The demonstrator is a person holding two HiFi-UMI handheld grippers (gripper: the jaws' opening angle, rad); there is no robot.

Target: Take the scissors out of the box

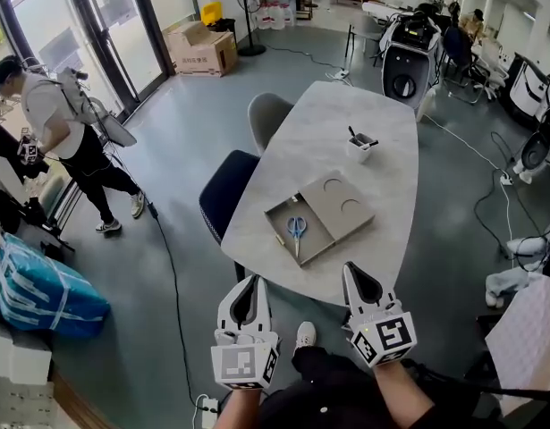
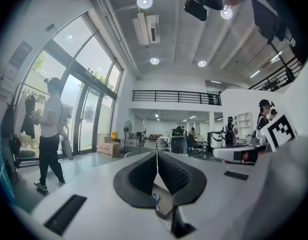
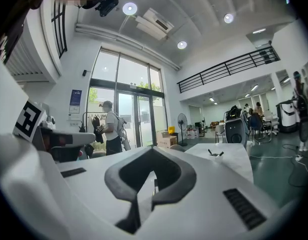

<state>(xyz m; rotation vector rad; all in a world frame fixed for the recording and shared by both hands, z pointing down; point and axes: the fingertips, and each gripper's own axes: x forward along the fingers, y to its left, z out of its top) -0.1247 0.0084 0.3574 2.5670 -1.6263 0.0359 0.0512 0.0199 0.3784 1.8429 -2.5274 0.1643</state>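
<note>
I am holding the left hand-held gripper [image 1: 249, 282] low at the near end of the desk [image 1: 346, 105], its jaws pressed together with nothing between them. Ahead of it, the blue-handled scissors [image 1: 296, 231] are lying flat inside the open box [image 1: 316, 239], which is sitting on the near half of the desk, well apart from both tools. To the right, I am keeping the right hand-held gripper [image 1: 354, 269] level with its jaws likewise closed and empty. A cup [image 1: 361, 147] is standing farther back. I judge the task as barely begun: nothing is grasped, and the reach, the opening of the jaws, the pinch and the lift are all waiting.
</note>
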